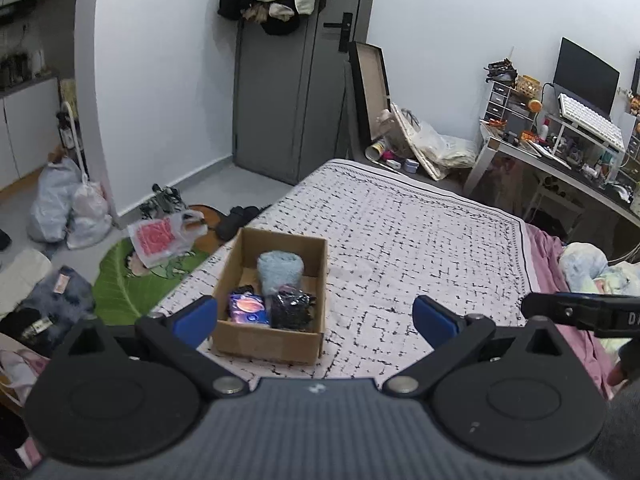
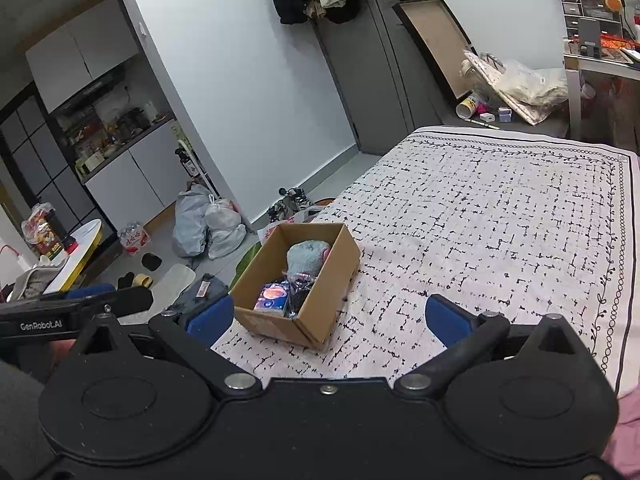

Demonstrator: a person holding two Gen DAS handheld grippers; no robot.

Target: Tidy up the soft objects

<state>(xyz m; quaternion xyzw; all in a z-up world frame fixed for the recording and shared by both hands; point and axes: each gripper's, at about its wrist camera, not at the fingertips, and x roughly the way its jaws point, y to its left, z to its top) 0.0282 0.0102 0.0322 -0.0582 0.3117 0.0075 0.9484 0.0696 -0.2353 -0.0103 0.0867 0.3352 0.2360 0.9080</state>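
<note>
An open cardboard box (image 1: 240, 338) stands on the patterned bedspread (image 1: 400, 240) near the bed's left edge. In it lie a rolled light-blue towel (image 1: 280, 270), a purple packet (image 1: 248, 309) and a black bundle in clear wrap (image 1: 292, 309). My left gripper (image 1: 316, 320) is open and empty, held above the bed just in front of the box. In the right wrist view the box (image 2: 280, 320) holds the towel (image 2: 306, 258) and packet (image 2: 274, 296). My right gripper (image 2: 328, 316) is open and empty, to the right of the left one.
The bedspread (image 2: 500, 220) stretches right of the box. Left of the bed the floor holds a green leaf mat (image 1: 132, 280), plastic bags (image 1: 68, 208), shoes and clothes. A grey door (image 1: 288, 100) is at the back. A cluttered desk (image 1: 560, 148) stands at the right.
</note>
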